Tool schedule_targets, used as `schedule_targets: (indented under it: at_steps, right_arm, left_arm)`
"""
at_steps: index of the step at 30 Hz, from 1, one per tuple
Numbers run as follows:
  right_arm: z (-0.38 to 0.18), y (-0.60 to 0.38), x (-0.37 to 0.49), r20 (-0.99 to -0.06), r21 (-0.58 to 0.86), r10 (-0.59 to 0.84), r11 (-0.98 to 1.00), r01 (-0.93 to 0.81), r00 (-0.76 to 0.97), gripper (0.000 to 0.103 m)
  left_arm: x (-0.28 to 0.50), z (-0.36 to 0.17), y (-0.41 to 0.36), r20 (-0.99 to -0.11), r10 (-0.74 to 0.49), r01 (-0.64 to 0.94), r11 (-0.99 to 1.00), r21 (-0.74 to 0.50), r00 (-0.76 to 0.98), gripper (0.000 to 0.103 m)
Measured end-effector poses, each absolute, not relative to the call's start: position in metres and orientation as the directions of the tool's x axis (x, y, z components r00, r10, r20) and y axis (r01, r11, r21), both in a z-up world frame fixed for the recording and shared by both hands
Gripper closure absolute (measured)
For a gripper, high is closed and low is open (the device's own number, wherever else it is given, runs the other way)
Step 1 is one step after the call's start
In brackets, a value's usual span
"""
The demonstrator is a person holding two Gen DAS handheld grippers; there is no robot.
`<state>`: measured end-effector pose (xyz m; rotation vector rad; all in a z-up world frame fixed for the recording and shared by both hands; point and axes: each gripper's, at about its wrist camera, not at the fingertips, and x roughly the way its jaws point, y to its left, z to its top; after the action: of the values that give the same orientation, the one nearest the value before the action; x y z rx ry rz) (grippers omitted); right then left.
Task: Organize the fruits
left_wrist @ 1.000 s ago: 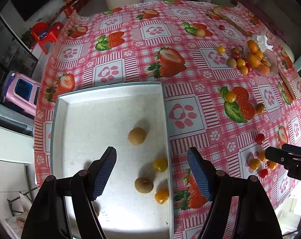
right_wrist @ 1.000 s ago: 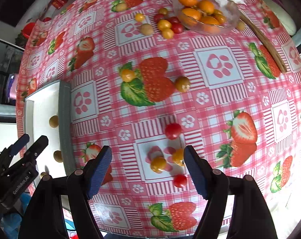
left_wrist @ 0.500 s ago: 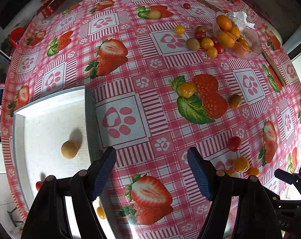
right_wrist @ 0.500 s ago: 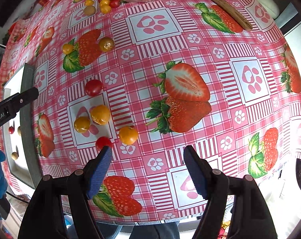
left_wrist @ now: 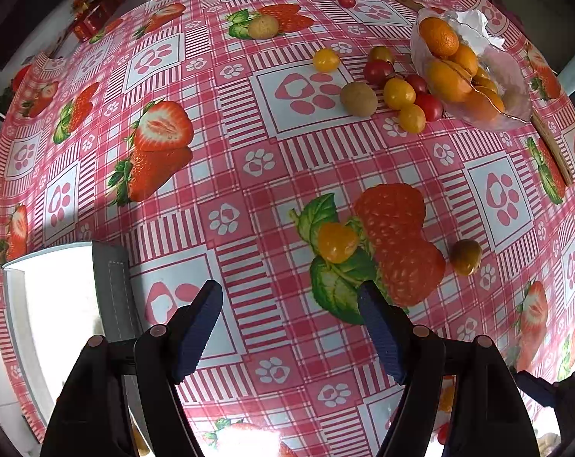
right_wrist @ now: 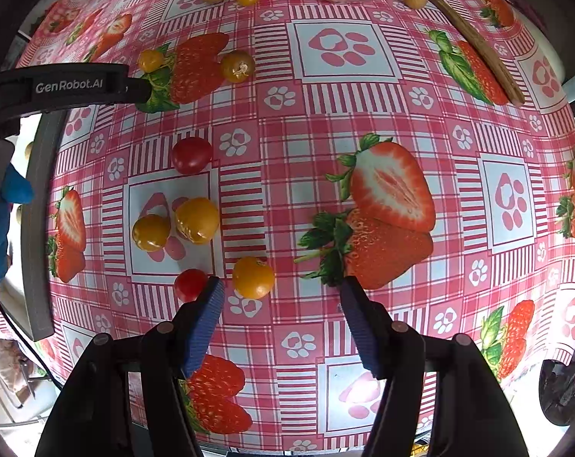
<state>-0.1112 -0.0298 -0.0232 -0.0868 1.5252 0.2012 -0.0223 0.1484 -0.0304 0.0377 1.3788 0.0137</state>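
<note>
Two black grippers with blue ribbed pads hover over the pink checked strawberry-print tablecloth [left_wrist: 226, 175], both spread wide with nothing between the pads. In the left wrist view, the left gripper [left_wrist: 290, 329] sits at the bottom centre; a round yellow-orange fruit [left_wrist: 336, 243] lies just above it, and the grey-rimmed white tray [left_wrist: 110, 289] shows at lower left. The clear glass bowl of oranges [left_wrist: 473, 76] stands at upper right. In the right wrist view, the right gripper [right_wrist: 281, 323] has an orange-yellow round fruit [right_wrist: 253, 277] near its left pad [right_wrist: 205, 323], a small red cherry tomato [right_wrist: 190, 285] just beside it.
</note>
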Motion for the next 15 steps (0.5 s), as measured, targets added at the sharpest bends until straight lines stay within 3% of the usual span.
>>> schedule_targets:
  at_steps: [5, 7, 10, 12, 15]
  right_arm:
    - [-0.025, -0.010, -0.101, -0.998, 0.038, 0.048, 0.976, -0.216, 0.042, 0.042]
    - [-0.025, -0.001, -0.097, -0.998, 0.020, 0.033, 0.972, -0.235, 0.050, 0.051]
    - [-0.022, 0.003, -0.102, -0.998, 0.005, 0.021, 0.969, -0.246, 0.062, 0.067]
    - [-0.022, 0.004, -0.102, -0.998, 0.012, 0.028, 0.970, -0.244, 0.064, 0.077]
    - [-0.021, -0.003, -0.095, -0.996, 0.067, 0.079, 0.975, -0.211, 0.051, 0.080]
  left_arm:
    - [-0.010, -0.031, 0.140, -0.977, 0.043, 0.026, 0.998, 0.050, 0.208, 0.029]
    - [-0.005, -0.030, 0.135, -0.976, 0.035, 0.034, 0.998, 0.043, 0.213, 0.036]
    - [-0.003, -0.028, 0.125, -0.976, 0.003, 0.051, 0.999, 0.014, 0.219, 0.057]
    - [-0.005, -0.026, 0.115, -0.974, -0.008, 0.082, 0.997, 0.011, 0.229, 0.080]
    - [-0.011, -0.024, 0.105, -0.973, -0.027, 0.098, 0.995, -0.005, 0.228, 0.081]
